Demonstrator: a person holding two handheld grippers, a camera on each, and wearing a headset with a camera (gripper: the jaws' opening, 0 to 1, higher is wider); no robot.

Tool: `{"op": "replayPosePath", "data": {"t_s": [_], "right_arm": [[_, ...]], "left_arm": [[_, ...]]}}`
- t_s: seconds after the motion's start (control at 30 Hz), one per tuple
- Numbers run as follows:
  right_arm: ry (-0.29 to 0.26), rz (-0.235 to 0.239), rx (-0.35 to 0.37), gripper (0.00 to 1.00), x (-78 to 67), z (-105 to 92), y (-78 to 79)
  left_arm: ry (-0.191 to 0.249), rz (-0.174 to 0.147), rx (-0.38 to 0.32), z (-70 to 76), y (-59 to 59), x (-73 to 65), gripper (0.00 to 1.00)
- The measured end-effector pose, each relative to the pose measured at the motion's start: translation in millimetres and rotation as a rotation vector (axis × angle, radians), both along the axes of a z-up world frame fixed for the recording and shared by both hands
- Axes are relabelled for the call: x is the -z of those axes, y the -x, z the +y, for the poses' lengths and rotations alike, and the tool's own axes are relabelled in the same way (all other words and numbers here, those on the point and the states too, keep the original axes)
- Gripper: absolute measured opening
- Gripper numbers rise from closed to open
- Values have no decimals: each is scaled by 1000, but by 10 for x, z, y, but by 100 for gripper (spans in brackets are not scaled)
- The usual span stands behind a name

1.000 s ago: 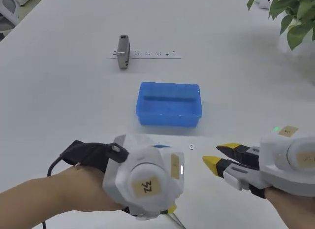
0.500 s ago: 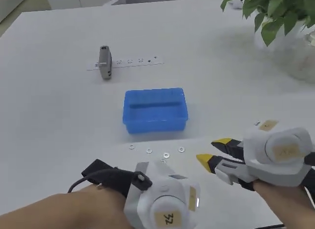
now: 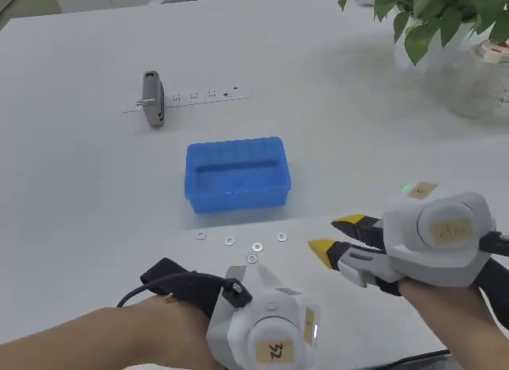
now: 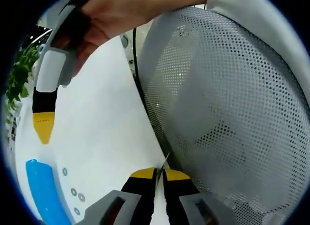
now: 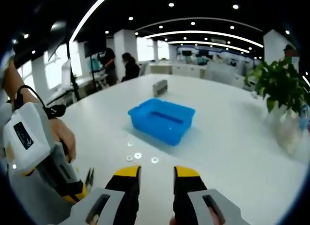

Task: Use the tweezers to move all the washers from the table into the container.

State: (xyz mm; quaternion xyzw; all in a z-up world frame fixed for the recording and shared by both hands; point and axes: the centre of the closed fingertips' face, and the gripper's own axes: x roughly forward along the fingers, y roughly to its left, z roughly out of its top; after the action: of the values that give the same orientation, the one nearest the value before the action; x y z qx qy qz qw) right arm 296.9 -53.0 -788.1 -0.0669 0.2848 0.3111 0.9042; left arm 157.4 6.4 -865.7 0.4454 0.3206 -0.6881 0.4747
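Left gripper jaws pinched on thin tweezers, right gripper jaws apart, small washers on the white table — near the blue container

Blue container, five washers just before it, right gripper nearby

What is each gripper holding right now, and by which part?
The left gripper is shut on the tweezers; a thin end pokes out past its fingers, and the exact place of the hold is hidden. The right gripper is open and holds nothing.
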Motion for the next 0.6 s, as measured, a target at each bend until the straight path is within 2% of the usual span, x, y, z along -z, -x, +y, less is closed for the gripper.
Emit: {"op": "replayPosePath", "data": {"t_s": [0.1, 0.2, 0.23, 0.3, 0.37, 0.47, 0.53, 0.6], "right_arm": [[0, 3, -1, 23, 17, -7, -5], [3, 5, -4, 23, 31, -8, -7], [4, 5, -5, 22, 35, -9, -7], [6, 5, -6, 22, 39, -7, -5], [7, 7, -7, 22, 42, 0, 2], [11, 9, -13, 21, 52, 12, 11], [14, 10, -17, 21, 60, 19, 17], [17, 13, -19, 20, 65, 26, 24]], "left_arm": [[3, 5, 11, -8, -3, -7, 1], [14, -22, 29, 5, -41, -18, 0], [14, -19, 28, 17, -41, -23, 0], [27, -31, 20, 36, -63, -60, 0], [52, -31, -18, 36, -88, -119, 0], [94, -52, -77, 30, -170, -235, 0], [143, -45, -150, 15, -245, -352, 0], [178, -52, -197, 15, -320, -442, 0]]}}
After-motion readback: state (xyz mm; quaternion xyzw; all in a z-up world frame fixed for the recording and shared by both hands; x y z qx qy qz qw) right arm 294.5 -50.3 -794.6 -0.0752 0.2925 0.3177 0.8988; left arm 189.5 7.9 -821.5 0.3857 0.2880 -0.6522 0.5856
